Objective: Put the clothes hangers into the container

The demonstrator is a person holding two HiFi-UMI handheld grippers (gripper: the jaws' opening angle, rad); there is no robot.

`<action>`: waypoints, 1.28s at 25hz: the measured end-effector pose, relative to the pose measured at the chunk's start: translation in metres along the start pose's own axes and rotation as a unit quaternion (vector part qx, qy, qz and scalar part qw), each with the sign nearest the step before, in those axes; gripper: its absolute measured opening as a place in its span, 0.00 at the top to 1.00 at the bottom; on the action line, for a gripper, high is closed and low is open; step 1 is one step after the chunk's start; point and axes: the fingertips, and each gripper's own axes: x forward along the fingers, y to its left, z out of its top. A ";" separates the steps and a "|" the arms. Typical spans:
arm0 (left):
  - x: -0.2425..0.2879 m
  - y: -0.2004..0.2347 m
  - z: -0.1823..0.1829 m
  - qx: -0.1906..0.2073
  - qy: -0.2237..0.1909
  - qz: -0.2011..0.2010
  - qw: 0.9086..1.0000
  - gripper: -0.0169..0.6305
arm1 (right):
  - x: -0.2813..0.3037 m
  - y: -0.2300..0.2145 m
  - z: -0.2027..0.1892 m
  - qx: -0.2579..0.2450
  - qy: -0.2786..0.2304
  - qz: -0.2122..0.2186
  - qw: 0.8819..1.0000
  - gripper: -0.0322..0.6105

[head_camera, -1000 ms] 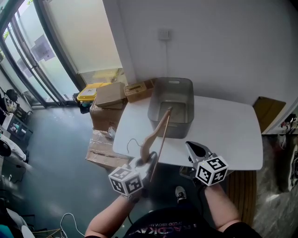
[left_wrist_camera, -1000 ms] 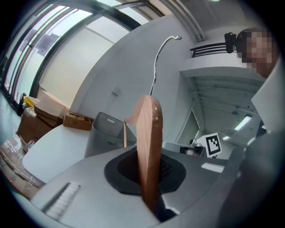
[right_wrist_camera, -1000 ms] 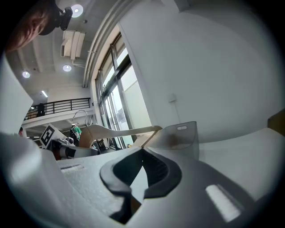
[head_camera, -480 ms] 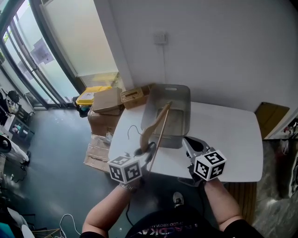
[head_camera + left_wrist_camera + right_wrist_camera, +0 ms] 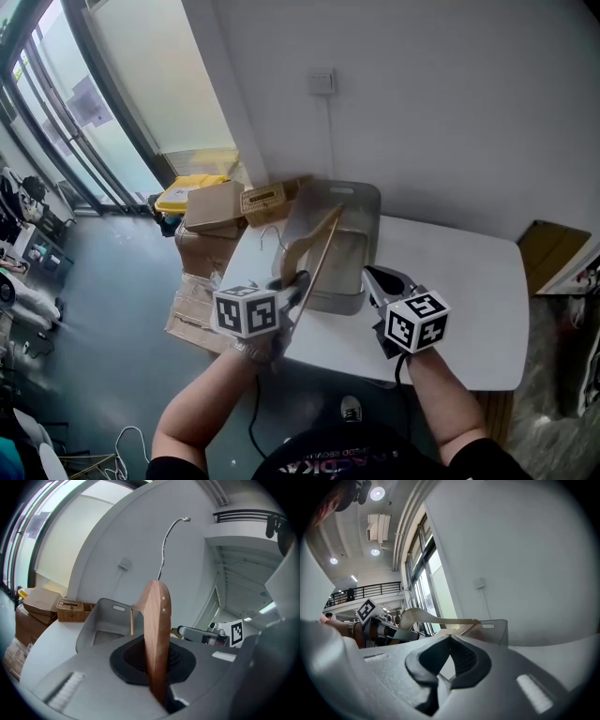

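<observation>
Wood, pale brown: the clothes hanger [image 5: 157, 620] stands edge-on between the pads of the left tool [image 5: 295, 284], which is clamped on its lower end. From the jaws the body rises up and forward, and its wire hook [image 5: 165, 545] curls high above them. In the head view the hanger's far arm and thin crossbar reach out from the tool over the near rim of the grey container [image 5: 342, 302], which sits on the white bench [image 5: 450, 281] straight ahead of that tool. The hanger is not down inside — it seems to hang above the rim, though whether it touches the rim is hard to tell from here.

The right tool [image 5: 373, 277] is held just to the right of the left one, near the container's near right corner. Its jaws meet at the tips with nothing between them. Ahead and to the left of the left tool, past the bench edge, sit a wicker basket [image 5: 264, 199] and cardboard boxes [image 5: 214, 204].
</observation>
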 end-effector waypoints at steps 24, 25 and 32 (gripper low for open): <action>0.142 0.051 0.011 0.065 0.211 0.037 0.975 0.97 | 0.082 -0.090 0.007 0.029 0.071 -0.009 0.997 0.95; 0.147 0.056 0.010 0.066 0.223 0.038 0.972 0.97 | 0.084 -0.091 0.006 0.029 0.073 -0.008 0.997 0.95; 0.170 0.082 -0.001 0.090 0.278 0.064 0.954 0.97 | 0.097 -0.104 -0.004 0.034 0.094 -0.011 0.995 0.95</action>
